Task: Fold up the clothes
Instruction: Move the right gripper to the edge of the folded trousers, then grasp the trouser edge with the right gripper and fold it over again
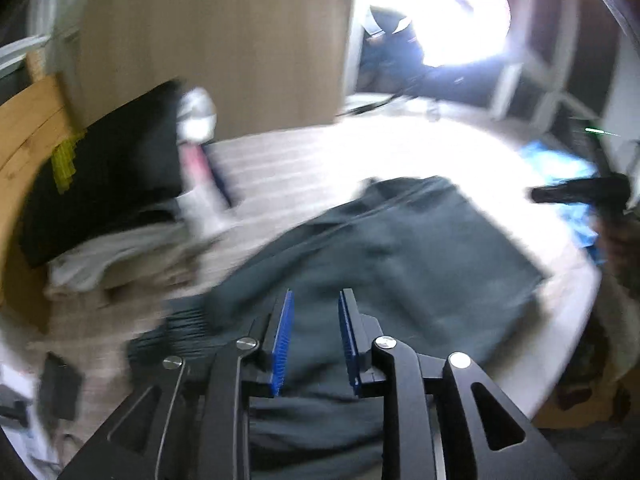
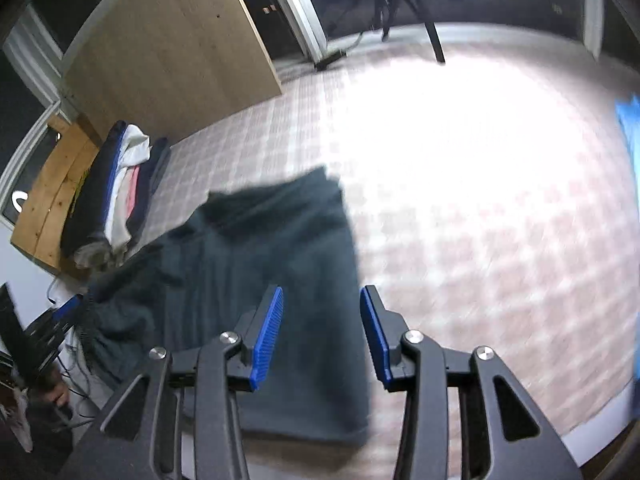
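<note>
Two fisheye wrist views, both blurred by motion, over a bed covered in a pale checked sheet point(image 2: 460, 168). Spread across the near half of the sheet: a dark grey-green garment point(image 2: 280, 272), thick and matte, likely a sweatshirt, lying mostly flat with a fairly straight right edge and a bunched, rumpled left side trailing toward the bed's edge. Left gripper point(image 1: 315, 344) hovering just above the garment's near part, blue-padded jaws parted by a narrow gap, nothing between them. Right gripper point(image 2: 322, 338) hovering over the garment's right edge, jaws spread wider, likewise holding nothing. Against the wooden headboard point(image 2: 52, 200) at far left, a stack of clothes point(image 2: 120, 184) in dark blue, white and pink, well apart from the garment. At the right rim of the sheet, a patch of bright blue cloth point(image 2: 630, 128). Fabric judged soft, limp and moderately heavy, with no stiffness to hold a shape when lifted; not slippery, not fragile. Likely to sag and drag if pinched at one point only. Best holds judged to be corners or a hem edge, one per gripper, pinching all layers together. Fold stage not readable from this blur: possibly already halved, possibly just laid out.
</note>
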`<state>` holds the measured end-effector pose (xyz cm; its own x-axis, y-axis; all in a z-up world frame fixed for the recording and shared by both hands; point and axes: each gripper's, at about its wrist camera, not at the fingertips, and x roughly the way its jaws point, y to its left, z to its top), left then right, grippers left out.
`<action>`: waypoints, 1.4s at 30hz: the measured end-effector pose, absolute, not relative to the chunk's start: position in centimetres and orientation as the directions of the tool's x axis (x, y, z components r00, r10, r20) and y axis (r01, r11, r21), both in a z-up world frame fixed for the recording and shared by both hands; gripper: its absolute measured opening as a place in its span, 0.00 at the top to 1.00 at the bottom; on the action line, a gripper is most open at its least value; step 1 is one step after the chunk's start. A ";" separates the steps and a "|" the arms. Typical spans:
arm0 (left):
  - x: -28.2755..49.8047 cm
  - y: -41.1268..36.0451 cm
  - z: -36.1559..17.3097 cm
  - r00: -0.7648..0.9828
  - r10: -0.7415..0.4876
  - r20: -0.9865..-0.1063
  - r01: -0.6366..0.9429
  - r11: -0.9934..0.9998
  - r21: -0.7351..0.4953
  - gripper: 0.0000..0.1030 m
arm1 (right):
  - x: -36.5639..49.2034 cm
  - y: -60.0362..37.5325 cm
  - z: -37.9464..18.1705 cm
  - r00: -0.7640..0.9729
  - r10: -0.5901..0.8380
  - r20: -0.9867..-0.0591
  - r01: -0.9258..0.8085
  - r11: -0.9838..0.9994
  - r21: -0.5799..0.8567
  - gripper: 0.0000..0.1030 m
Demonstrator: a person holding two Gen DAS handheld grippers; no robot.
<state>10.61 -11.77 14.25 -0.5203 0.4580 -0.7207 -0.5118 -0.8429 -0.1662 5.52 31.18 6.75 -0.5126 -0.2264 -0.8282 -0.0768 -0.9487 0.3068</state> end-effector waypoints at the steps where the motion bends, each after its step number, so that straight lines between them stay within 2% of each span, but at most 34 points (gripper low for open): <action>1: 11.2 -9.9 14.3 -0.489 0.507 -0.710 -0.541 -0.814 -0.209 0.76 | 4.7 31.3 7.0 -0.511 -0.229 -0.829 -0.050 -0.954 0.295 0.62; 6: 11.9 0.5 12.7 -0.402 0.603 -0.690 -0.618 -0.734 -0.281 0.75 | 0.7 32.0 8.2 -0.501 -0.242 -0.831 0.086 -0.969 0.230 0.62; 7: 11.7 2.6 12.2 -0.385 0.609 -0.694 -0.622 -0.727 -0.292 0.75 | -0.3 32.1 7.7 -0.490 -0.255 -0.834 0.116 -0.967 0.227 0.63; 8: 11.8 3.9 11.7 -0.373 0.615 -0.695 -0.629 -0.718 -0.297 0.75 | -1.1 32.0 7.0 -0.478 -0.266 -0.837 0.143 -0.964 0.225 0.68; 10: 12.0 8.3 10.2 -0.356 0.613 -0.705 -0.627 -0.716 -0.307 0.76 | -2.7 32.4 5.2 -0.431 -0.312 -0.846 0.198 -0.948 0.249 0.77; 14: 12.5 14.2 7.4 -0.354 0.561 -0.749 -0.611 -0.745 -0.269 0.75 | -5.7 33.1 1.8 -0.349 -0.373 -0.860 0.284 -0.917 0.282 0.78; 19: 12.6 17.7 3.5 -0.300 0.455 -0.838 -0.549 -0.801 -0.239 0.76 | -8.6 31.8 -0.6 -0.237 -0.476 -0.847 0.372 -0.850 0.373 0.78; 20: 13.0 17.7 3.5 -0.326 0.453 -0.830 -0.548 -0.806 -0.225 0.74 | -9.1 31.4 -1.0 -0.221 -0.479 -0.849 0.386 -0.843 0.375 0.78; 21: 13.3 17.8 3.6 -0.331 0.446 -0.831 -0.546 -0.809 -0.217 0.71 | -9.8 31.1 -1.3 -0.226 -0.465 -0.856 0.390 -0.848 0.358 0.82; 23: 13.9 18.0 3.7 -0.330 0.431 -0.840 -0.543 -0.814 -0.204 0.71 | -11.2 30.9 -1.6 -0.254 -0.398 -0.881 0.370 -0.882 0.292 0.84; 26: 15.1 17.3 5.3 -0.420 0.398 -0.816 -0.493 -0.854 -0.163 0.70 | -11.7 33.1 -0.5 -0.274 -0.443 -0.854 0.313 -0.880 0.356 0.81; 28: 16.0 17.1 6.6 -0.509 0.362 -0.781 -0.459 -0.882 -0.109 0.55 | -11.1 34.8 0.3 -0.265 -0.529 -0.806 0.303 -0.840 0.451 0.75; 29: 16.4 17.3 7.0 -0.549 0.347 -0.761 -0.447 -0.890 -0.084 0.41 | -10.7 35.0 0.0 -0.254 -0.543 -0.801 0.300 -0.831 0.468 0.68; 30: 16.5 17.7 6.9 -0.558 0.329 -0.761 -0.447 -0.893 -0.058 0.31 | -10.3 35.2 -0.3 -0.242 -0.555 -0.795 0.298 -0.823 0.484 0.65; 33: 16.6 19.2 5.9 -0.564 0.265 -0.782 -0.454 -0.891 0.025 0.31 | -9.1 35.8 -1.2 -0.208 -0.593 -0.778 0.288 -0.797 0.531 0.65; 36: 16.7 20.3 4.1 -0.563 0.176 -0.808 -0.465 -0.875 0.133 0.31 | -8.9 34.3 -1.9 -0.198 -0.566 -0.800 0.307 -0.811 0.497 0.64; 39: 16.3 20.6 3.5 -0.552 0.165 -0.818 -0.460 -0.878 0.134 0.30 | -9.0 32.9 -2.2 -0.207 -0.544 -0.813 0.334 -0.821 0.463 0.65; 41: 16.3 20.2 3.7 -0.538 0.194 -0.820 -0.458 -0.884 0.091 0.39 | -9.0 32.3 -2.3 -0.215 -0.535 -0.817 0.343 -0.824 0.450 0.64; 42: 16.3 20.0 3.8 -0.532 0.209 -0.820 -0.457 -0.887 0.070 0.54 | -8.9 32.2 -2.3 -0.218 -0.536 -0.816 0.344 -0.825 0.449 0.64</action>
<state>16.27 19.99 3.82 -0.5325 0.2093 -0.8202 -0.4570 -0.8867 0.0704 -8.92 32.19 -2.29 -0.2178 -0.5355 -0.8160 0.3438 -0.8245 0.4494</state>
